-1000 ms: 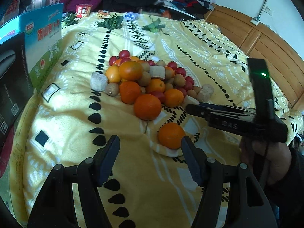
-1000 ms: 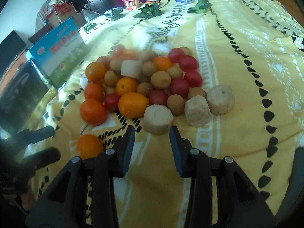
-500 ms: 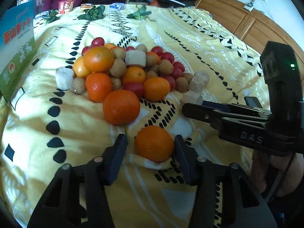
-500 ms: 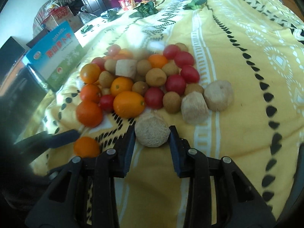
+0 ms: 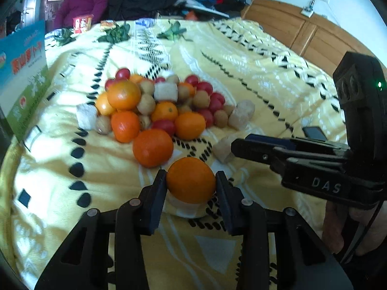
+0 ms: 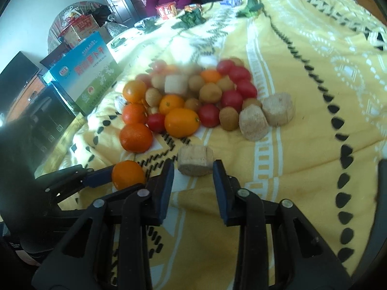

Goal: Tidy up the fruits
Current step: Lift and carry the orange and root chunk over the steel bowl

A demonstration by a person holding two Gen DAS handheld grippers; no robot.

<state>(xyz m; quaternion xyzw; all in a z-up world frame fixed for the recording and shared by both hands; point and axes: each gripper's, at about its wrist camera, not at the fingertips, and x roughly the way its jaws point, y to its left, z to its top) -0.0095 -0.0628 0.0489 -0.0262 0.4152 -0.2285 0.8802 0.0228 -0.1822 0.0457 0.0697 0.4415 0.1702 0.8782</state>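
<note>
The left gripper pinched a round orange by its two sides, low over the yellow blanket. An orange is firm, smooth and a bit heavy, so holding it across the fat middle was best. The right gripper sat around a pale sugarcane chunk, but it may not have touched it yet; it looked open. That chunk looked hard and rough, easy to hold by its flat sides. The fruit pile lay just behind. The blanket was soft and bumpy, so round fruit could roll.
</note>
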